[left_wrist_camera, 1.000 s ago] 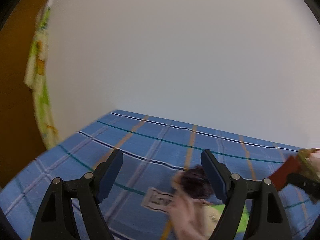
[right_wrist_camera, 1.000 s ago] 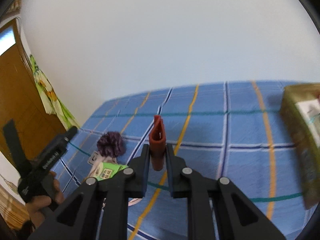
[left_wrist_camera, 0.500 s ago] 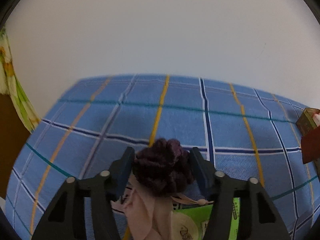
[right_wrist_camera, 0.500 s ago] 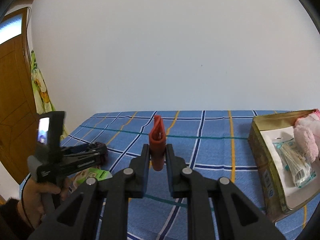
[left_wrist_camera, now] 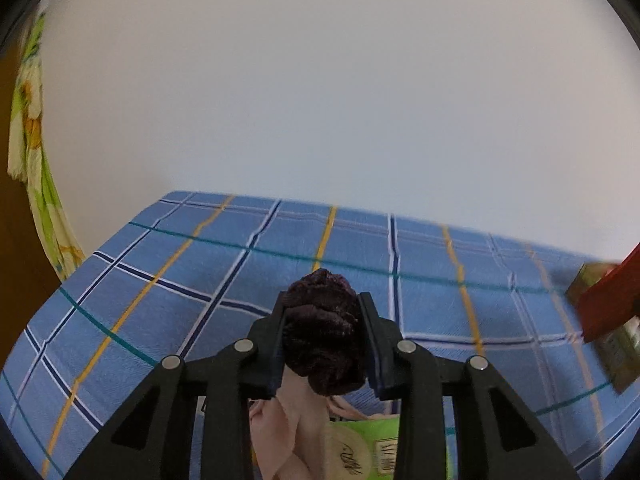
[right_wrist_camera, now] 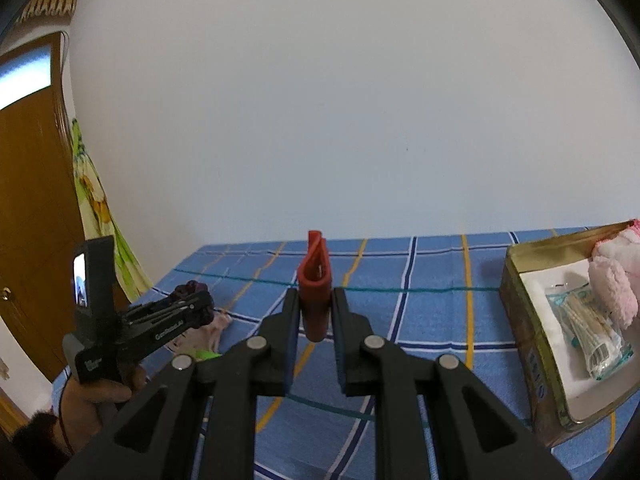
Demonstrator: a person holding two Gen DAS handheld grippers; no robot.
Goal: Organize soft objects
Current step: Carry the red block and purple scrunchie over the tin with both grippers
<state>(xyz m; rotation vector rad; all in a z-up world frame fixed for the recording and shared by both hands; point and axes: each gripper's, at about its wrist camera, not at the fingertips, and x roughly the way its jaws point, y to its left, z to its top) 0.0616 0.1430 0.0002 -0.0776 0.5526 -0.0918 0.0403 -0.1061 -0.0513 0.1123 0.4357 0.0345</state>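
My left gripper (left_wrist_camera: 322, 320) is shut on a dark purple fluffy scrunchie (left_wrist_camera: 323, 336) and holds it above the blue checked cloth (left_wrist_camera: 200, 280). A pale pink cloth (left_wrist_camera: 288, 428) and a green packet (left_wrist_camera: 376, 444) lie just below it. My right gripper (right_wrist_camera: 315, 312) is shut on a folded red soft piece (right_wrist_camera: 316, 288), upright between its jaws. In the right wrist view the left gripper (right_wrist_camera: 188, 308) with the scrunchie (right_wrist_camera: 191, 289) is at the left. The red piece (left_wrist_camera: 608, 300) shows at the right edge of the left wrist view.
A gold open box (right_wrist_camera: 520, 312) stands at the right on the cloth, holding a pink fluffy item (right_wrist_camera: 616, 280) and a clear packet of cotton swabs (right_wrist_camera: 588, 328). A white wall is behind. A brown door (right_wrist_camera: 36, 240) and a floral curtain (right_wrist_camera: 96, 216) are at the left.
My left gripper closed on the purple scrunchie and lifted it off the cloth. My right gripper kept hold of the red piece and turned right, bringing the gold box into view.
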